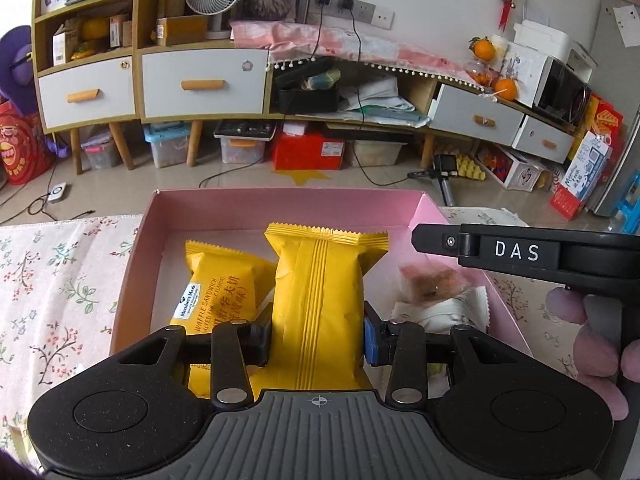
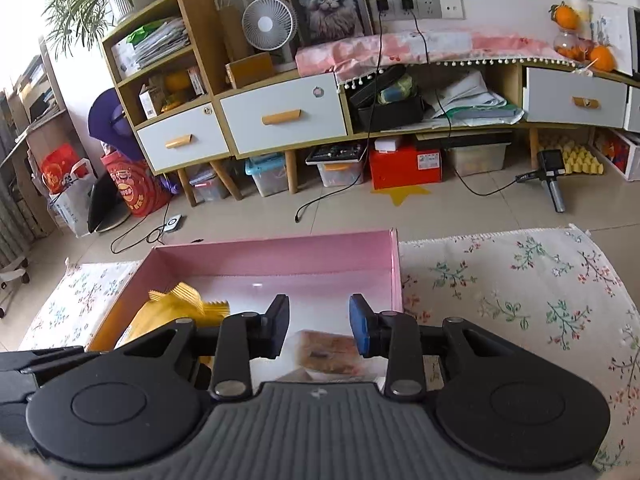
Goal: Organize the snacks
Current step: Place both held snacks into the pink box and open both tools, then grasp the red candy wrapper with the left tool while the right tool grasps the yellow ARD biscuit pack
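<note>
My left gripper (image 1: 318,336) is shut on a yellow snack packet (image 1: 320,280), held upright over the pink box (image 1: 280,208). A second yellow packet (image 1: 216,284), a waffle sandwich, lies in the box at its left. At the box's right lie a clear-wrapped brown pastry (image 1: 432,282) and a white packet (image 1: 448,312). My right gripper (image 2: 320,326) hangs just above that pastry (image 2: 324,354), its pads apart and not pressing on it. From the left wrist view the right gripper (image 1: 418,236) shows side-on over the box's right wall. Yellow packets (image 2: 176,308) show at the box's left.
The pink box (image 2: 280,256) stands on a floral tablecloth (image 2: 500,288) near the table's far edge. Beyond it are the tiled floor (image 2: 440,208) and a drawer cabinet (image 2: 284,116). A gloved hand (image 1: 592,344) holds the right gripper close beside the box.
</note>
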The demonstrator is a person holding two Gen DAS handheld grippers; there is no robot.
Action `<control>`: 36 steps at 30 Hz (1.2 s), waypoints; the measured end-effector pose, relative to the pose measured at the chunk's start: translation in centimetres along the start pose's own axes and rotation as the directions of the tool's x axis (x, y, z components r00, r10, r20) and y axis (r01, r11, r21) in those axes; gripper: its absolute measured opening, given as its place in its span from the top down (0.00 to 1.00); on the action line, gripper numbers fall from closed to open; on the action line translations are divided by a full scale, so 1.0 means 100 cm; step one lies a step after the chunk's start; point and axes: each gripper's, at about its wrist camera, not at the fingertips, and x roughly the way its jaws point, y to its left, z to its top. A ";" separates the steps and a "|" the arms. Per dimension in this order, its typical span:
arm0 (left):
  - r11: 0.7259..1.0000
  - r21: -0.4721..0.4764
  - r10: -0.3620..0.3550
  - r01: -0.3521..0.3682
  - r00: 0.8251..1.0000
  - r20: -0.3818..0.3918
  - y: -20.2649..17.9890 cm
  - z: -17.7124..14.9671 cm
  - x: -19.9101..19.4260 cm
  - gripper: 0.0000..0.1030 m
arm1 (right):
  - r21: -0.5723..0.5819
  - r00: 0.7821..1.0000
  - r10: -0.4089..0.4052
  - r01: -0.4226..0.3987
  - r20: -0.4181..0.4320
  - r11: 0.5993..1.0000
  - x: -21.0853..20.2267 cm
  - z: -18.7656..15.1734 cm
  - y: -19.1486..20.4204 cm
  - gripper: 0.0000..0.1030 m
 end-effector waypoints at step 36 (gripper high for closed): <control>0.995 0.090 0.037 -0.033 0.998 -0.046 -0.023 -0.056 -0.112 0.05 | -0.096 0.994 -0.079 0.072 -0.071 0.993 -0.081 -0.031 0.020 0.00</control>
